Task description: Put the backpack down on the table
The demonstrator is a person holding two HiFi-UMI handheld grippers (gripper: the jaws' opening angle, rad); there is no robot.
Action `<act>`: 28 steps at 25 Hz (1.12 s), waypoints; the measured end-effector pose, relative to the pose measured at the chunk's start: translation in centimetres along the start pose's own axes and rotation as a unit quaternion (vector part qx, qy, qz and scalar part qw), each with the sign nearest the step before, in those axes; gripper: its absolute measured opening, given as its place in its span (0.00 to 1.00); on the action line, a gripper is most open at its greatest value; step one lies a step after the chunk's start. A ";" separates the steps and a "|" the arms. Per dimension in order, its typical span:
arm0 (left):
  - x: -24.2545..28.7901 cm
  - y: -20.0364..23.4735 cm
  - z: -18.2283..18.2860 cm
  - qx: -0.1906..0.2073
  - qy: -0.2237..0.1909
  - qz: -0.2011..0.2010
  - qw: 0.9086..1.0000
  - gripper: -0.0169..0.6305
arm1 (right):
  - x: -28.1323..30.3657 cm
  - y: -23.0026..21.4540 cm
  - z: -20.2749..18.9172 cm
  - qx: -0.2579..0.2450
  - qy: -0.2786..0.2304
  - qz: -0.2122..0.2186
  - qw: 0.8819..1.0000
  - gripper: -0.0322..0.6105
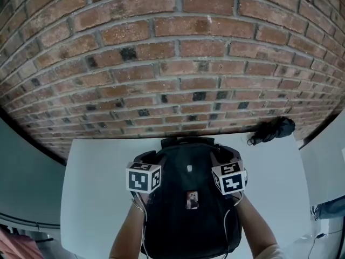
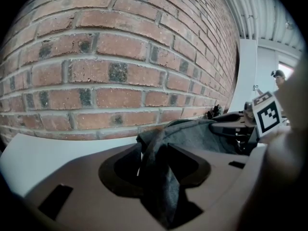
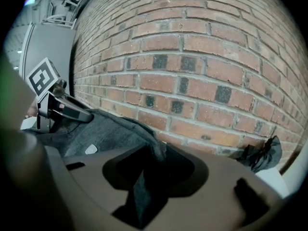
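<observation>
A black backpack [image 1: 188, 220] lies flat on the white table [image 1: 91, 171], its top end towards the brick wall. My left gripper [image 1: 146, 158] sits at the backpack's upper left corner and my right gripper [image 1: 226, 156] at its upper right corner. In the left gripper view a raised fold of dark grey backpack fabric [image 2: 161, 172] is pinched between the jaws of the left gripper [image 2: 159, 182]. The right gripper view shows the same: a strip of the fabric [image 3: 144, 191] runs through the narrow gap of the right gripper [image 3: 147, 189]. The person's forearms cover the backpack's sides.
A red brick wall [image 1: 172, 63] stands right behind the table. A crumpled black item [image 1: 275, 128] lies at the table's back right corner, also seen as the black item [image 3: 262, 155] in the right gripper view. White tabletop shows left and right of the backpack.
</observation>
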State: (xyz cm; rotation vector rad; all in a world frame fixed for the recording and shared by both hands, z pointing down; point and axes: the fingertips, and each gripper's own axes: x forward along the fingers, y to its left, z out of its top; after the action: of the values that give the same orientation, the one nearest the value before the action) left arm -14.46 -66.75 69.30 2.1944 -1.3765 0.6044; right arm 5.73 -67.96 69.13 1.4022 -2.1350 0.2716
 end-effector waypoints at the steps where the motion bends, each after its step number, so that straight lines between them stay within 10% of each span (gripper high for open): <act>1: -0.1 0.0 0.2 -0.001 0.000 0.001 1.000 0.31 | -0.1 -0.1 0.0 -0.001 0.001 -0.002 1.000 0.24; 28: -12.0 -6.4 5.4 -0.020 -0.044 0.015 0.999 0.43 | -12.5 -0.5 5.6 0.057 -0.046 0.020 0.997 0.30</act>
State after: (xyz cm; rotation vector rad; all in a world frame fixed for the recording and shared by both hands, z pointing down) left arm -12.83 -59.17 56.89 2.1958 -1.4552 0.4917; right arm 7.85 -61.01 57.58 1.4628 -2.2566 0.3561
